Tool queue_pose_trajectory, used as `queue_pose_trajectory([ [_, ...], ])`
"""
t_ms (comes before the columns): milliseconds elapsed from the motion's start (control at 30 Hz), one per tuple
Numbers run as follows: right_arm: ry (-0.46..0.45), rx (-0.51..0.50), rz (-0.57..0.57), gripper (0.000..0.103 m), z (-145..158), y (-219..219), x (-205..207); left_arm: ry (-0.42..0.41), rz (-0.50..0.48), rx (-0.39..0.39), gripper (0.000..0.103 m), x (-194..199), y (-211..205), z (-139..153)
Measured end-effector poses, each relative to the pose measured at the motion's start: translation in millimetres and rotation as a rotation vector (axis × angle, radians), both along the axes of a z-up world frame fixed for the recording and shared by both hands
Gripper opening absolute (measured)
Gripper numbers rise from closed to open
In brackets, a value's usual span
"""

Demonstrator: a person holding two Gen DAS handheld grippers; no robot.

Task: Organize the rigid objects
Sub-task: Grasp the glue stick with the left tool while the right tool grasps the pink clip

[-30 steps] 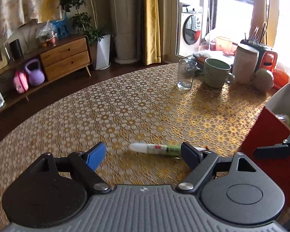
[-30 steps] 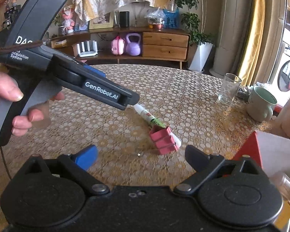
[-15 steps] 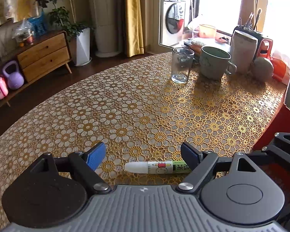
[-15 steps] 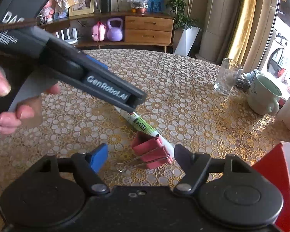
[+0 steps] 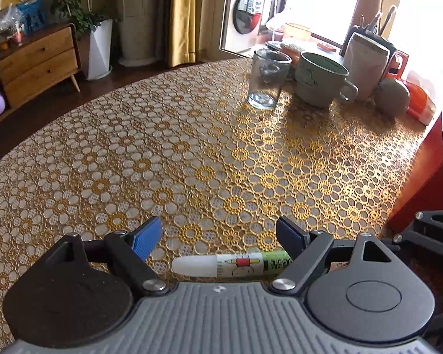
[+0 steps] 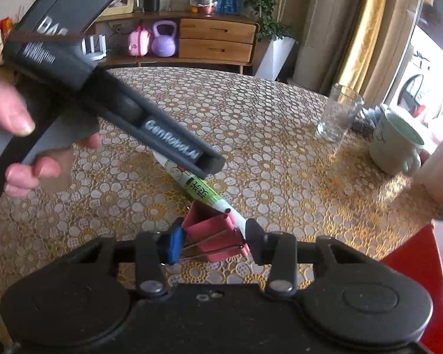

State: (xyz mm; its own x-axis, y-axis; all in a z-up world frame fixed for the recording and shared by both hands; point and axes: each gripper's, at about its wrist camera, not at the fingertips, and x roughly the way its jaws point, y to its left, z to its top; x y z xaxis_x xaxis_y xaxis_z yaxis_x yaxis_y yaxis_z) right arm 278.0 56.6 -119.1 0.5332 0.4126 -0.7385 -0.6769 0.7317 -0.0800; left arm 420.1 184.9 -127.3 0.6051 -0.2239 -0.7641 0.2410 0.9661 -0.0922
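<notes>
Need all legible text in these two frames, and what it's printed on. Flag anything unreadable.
"GenRobot.AI": on the side of the left gripper, seen in the right wrist view.
"DAS", partly cut off: on the same gripper's handle body; the small print under it is too blurred to read.
Green-band characters on the marker: print visible in both views, too blurred to read with confidence.
Pink binder clip, mug, glass: no text visible.

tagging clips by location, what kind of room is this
Most likely a home living and dining room: a table under a lace cloth with a mug and glass, a wooden sideboard, and a washing machine by the window.
</notes>
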Motion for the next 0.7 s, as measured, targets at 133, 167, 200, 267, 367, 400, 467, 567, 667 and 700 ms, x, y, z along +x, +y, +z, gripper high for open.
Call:
queue_pose_trajectory([
  [133,0.019,0.032,-0.013,0.037,2.7,-4.7,-2.4,0.006,-0.048,-0.015,0.085,-6.7,-0.2,-2.5],
  [167,0.026,0.038,-0.017,0.037,3.1,-6.2,-3.4,0.011,-0.06,-0.015,0.085,-8.0,-1.0,-3.0],
  [200,0.028,0.043,-0.021,0.037,3.6,-7.7,-4.2,0.014,-0.07,-0.011,0.085,-9.5,-1.8,-3.5],
  [267,0.034,0.058,-0.036,0.037,4.5,-12.7,-7.3,0.014,-0.082,0.004,0.085,-13.8,-3.8,-4.3],
  [367,0.048,0.076,-0.056,0.036,5.5,-22.0,-11.6,0.001,-0.105,0.024,0.085,-22.2,-5.9,-4.1],
  [400,0.054,0.082,-0.059,0.036,5.9,-25.6,-13.4,0.0,-0.111,0.033,0.085,-24.9,-7.0,-4.6],
  [467,0.06,0.094,-0.06,0.035,7.8,-32.9,-19.5,-0.005,-0.132,0.051,0.085,-31.2,-9.0,-4.3],
  [567,0.047,0.096,-0.054,0.029,10.4,-40.2,-26.5,-0.007,-0.173,0.08,0.085,-41.6,-14.3,-3.8],
  [667,0.048,0.079,-0.048,0.029,10.6,-48.3,-31.9,0.026,-0.226,0.07,0.085,-51.8,-19.0,-4.5],
  [700,0.051,0.082,-0.049,0.029,9.2,-50.3,-32.1,0.035,-0.246,0.08,0.085,-56.0,-22.3,-6.1],
])
